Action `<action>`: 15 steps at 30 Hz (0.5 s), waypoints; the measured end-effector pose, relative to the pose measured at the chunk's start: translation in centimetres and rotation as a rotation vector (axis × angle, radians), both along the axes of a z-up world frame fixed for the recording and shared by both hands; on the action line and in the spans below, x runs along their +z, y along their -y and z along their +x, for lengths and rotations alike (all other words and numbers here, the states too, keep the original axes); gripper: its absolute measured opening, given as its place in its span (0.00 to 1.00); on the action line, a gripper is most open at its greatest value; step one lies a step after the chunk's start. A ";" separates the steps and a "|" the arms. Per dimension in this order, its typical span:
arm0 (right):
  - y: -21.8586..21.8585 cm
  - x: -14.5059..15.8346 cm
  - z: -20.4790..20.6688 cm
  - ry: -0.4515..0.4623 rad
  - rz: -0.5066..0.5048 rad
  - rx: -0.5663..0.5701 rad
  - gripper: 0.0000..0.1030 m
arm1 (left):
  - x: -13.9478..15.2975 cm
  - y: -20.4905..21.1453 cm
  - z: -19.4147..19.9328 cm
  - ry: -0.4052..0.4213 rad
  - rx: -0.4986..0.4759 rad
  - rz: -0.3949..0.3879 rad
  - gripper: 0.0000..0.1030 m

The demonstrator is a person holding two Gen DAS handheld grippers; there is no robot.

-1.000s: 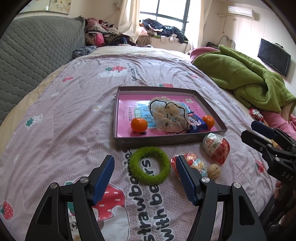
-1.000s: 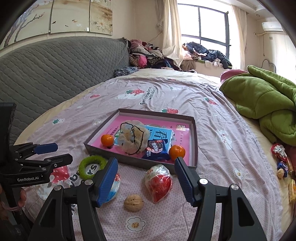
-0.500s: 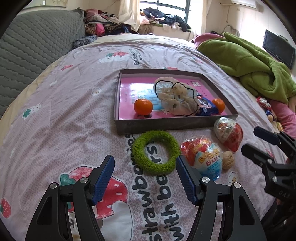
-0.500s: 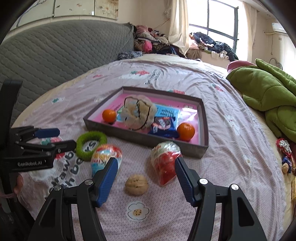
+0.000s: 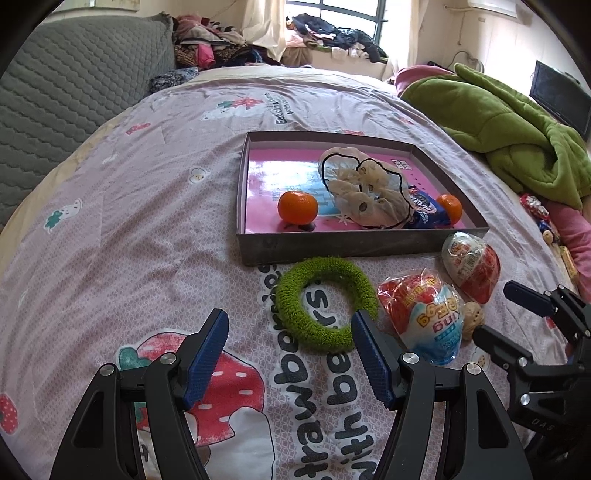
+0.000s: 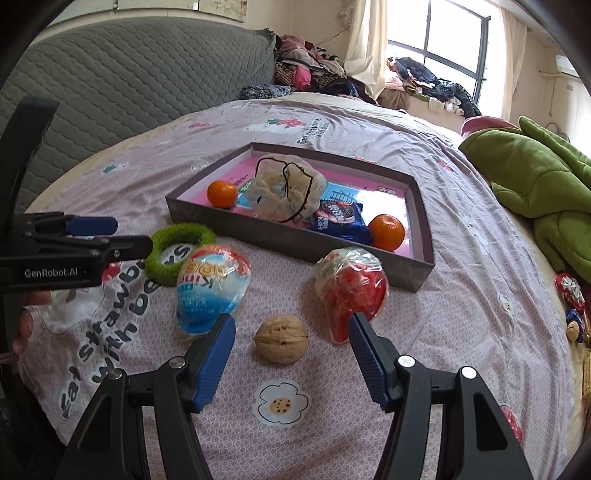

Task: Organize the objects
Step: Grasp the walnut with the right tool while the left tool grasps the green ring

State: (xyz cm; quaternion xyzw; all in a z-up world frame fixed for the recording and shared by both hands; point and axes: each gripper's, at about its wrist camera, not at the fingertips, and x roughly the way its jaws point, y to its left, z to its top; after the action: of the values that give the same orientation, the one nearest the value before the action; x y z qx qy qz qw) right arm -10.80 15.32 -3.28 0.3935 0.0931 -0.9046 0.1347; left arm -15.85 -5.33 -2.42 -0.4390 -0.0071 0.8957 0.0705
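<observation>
A grey box with a pink floor holds two oranges, a cream pouch and a blue snack pack. In front of it on the bed lie a green fuzzy ring, a blue-and-red egg packet, a red egg packet and a walnut. My left gripper is open, just short of the ring. My right gripper is open with the walnut between its fingertips' line.
A green blanket is heaped at the right of the bed. A grey quilted headboard stands at the left. Small wrapped items lie at the right bed edge. Clothes are piled by the window.
Both grippers have moved forward and lower toward the loose objects. The ring now sits close to the left fingertips and the walnut close to the right fingertips. Both stay open.
</observation>
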 end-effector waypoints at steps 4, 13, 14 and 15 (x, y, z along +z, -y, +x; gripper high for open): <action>0.0 -0.7 -0.1 0.009 -0.001 -0.006 0.61 | -0.3 -0.1 -0.2 0.001 0.002 -0.003 0.68; -0.2 -1.6 -0.6 0.022 -0.031 -0.017 0.54 | -0.9 0.0 -1.2 -0.009 0.017 0.008 0.69; -0.2 -1.7 -0.6 0.024 -0.035 -0.014 0.53 | -1.0 0.1 -1.3 -0.009 0.018 0.010 0.69; -0.2 -1.8 -0.7 0.028 -0.036 -0.015 0.52 | -1.1 0.1 -1.4 -0.006 0.019 0.011 0.68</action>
State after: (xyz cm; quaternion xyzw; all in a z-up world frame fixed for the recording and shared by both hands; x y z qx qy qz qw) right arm -11.45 15.54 -5.10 0.4042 0.0722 -0.9016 0.1361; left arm -17.28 -5.38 -3.48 -0.4357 -0.0158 0.8976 0.0645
